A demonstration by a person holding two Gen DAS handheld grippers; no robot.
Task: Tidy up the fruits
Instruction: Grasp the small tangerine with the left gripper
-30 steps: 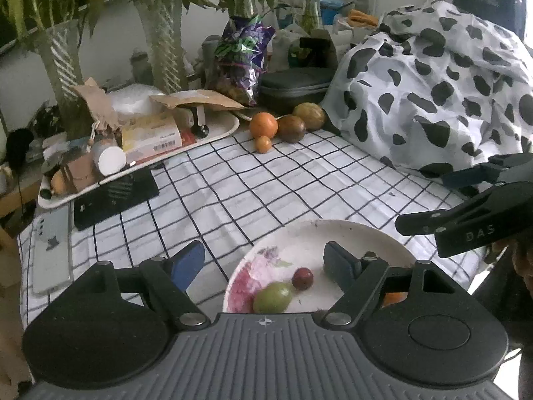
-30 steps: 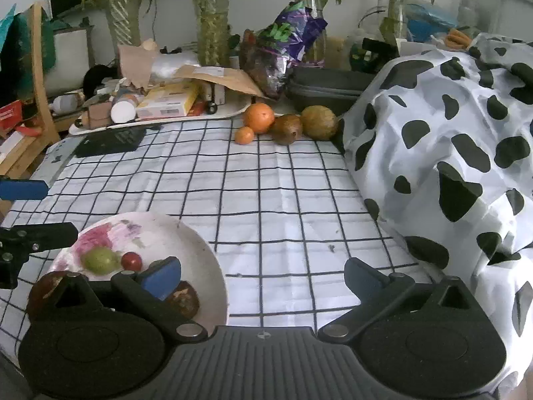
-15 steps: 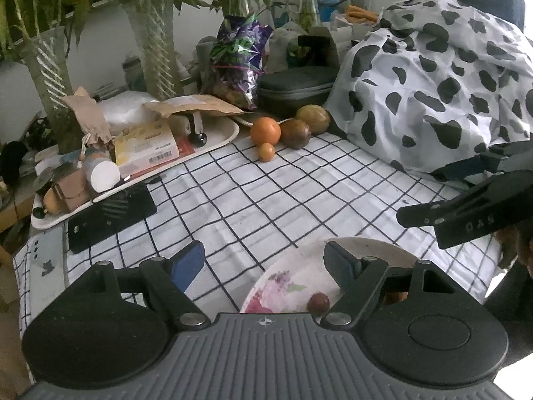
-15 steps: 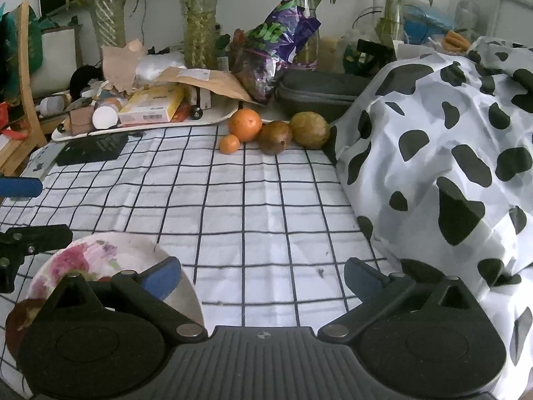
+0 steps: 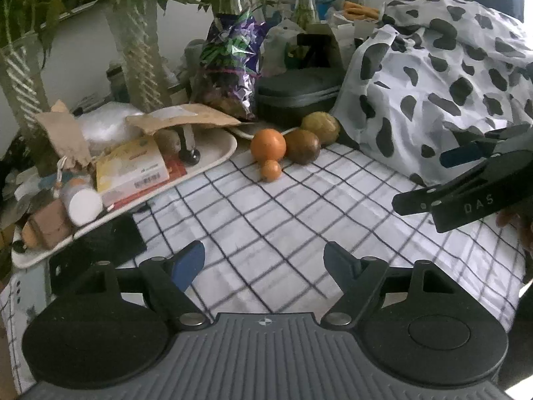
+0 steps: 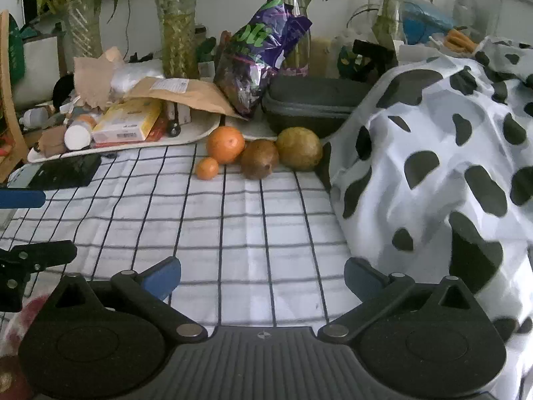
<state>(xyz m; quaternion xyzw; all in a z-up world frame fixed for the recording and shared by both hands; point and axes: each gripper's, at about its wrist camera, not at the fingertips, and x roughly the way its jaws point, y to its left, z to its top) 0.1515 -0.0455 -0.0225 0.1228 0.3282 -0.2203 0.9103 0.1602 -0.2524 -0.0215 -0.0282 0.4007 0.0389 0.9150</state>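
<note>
Four fruits are grouped at the far edge of the checked tablecloth [image 6: 253,220], close against the spotted cloth [image 6: 433,166] and the dark case [image 6: 309,103]. A large orange [image 6: 225,144], a brown fruit [image 6: 260,159] and a yellow-green fruit [image 6: 299,148] are lined up in a row running left to right, each touching the next; a small orange [image 6: 207,168] is set just in front of the large one. All are roundish, so no long axis can be made out. The left gripper [image 5: 263,261] is held wide apart with nothing between its fingers, and the right gripper [image 6: 263,275] likewise. In the right wrist view only a blurred sliver of a flowered plate [image 6: 16,316] is seen at the lower left, mostly hidden behind the gripper body; its contents cannot be told. The cluttered tray [image 5: 213,153] is cut off at the left
</note>
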